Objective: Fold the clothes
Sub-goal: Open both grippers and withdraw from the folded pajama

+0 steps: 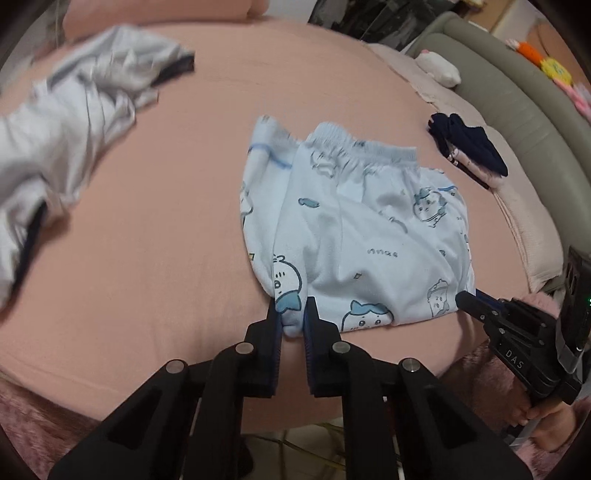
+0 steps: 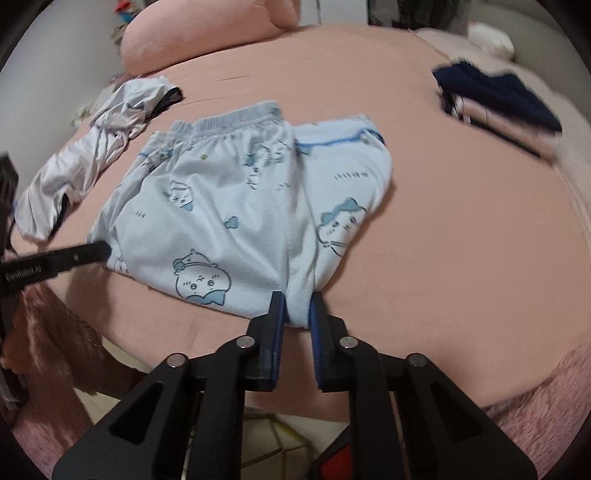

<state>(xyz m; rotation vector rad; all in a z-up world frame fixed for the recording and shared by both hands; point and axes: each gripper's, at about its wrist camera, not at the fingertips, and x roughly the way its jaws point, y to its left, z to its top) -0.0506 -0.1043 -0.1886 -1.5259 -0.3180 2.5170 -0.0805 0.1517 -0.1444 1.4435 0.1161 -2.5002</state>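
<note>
Light blue cartoon-print pyjama pants [image 1: 354,229] lie folded on the pink bed sheet [image 1: 166,240], waistband at the far side. My left gripper [image 1: 291,314] is shut on the pants' near left corner. My right gripper [image 2: 298,308] is shut on the near right corner of the pants [image 2: 229,206]. The right gripper also shows in the left wrist view [image 1: 466,299], and the left one in the right wrist view [image 2: 101,251], each touching the fabric edge.
A crumpled white and dark garment [image 1: 62,122] lies at the far left of the bed. A folded pile of dark and pink clothes [image 2: 495,99] lies at the far right. A pink pillow [image 2: 199,33] is at the head. A grey padded frame [image 1: 517,99] borders the bed.
</note>
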